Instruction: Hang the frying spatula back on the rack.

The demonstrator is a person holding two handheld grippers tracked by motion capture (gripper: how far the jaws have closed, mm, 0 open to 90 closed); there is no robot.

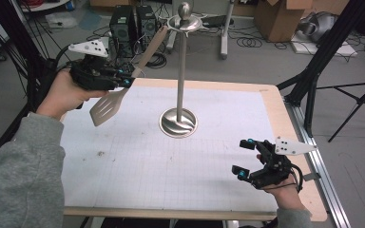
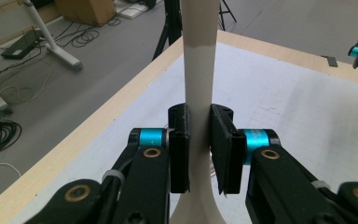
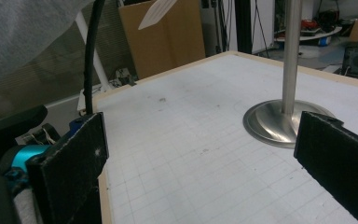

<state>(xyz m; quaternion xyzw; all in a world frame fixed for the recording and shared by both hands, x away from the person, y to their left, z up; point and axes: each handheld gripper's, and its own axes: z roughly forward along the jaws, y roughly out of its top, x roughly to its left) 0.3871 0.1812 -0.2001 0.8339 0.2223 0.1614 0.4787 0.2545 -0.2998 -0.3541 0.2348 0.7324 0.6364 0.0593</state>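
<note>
Spatula [image 1: 108, 107] clamped in my left gripper [image 1: 123, 78], handle angled up-right toward the stand's top [image 1: 184, 21].
My right gripper [image 1: 246, 159] waits wide apart, near the table [image 1: 266, 95] edge.

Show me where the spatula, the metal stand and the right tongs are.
spatula [image 1: 105, 109]: high view, on its slotted blade.
metal stand [image 1: 178, 122]: high view, on its round base.
right tongs [image 1: 244, 156]: high view, midway between the two open tips.

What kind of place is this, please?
Probably a lab or workshop: cardboard boxes, loose cables on the floor, black tripod legs around a gridded work table.
</note>
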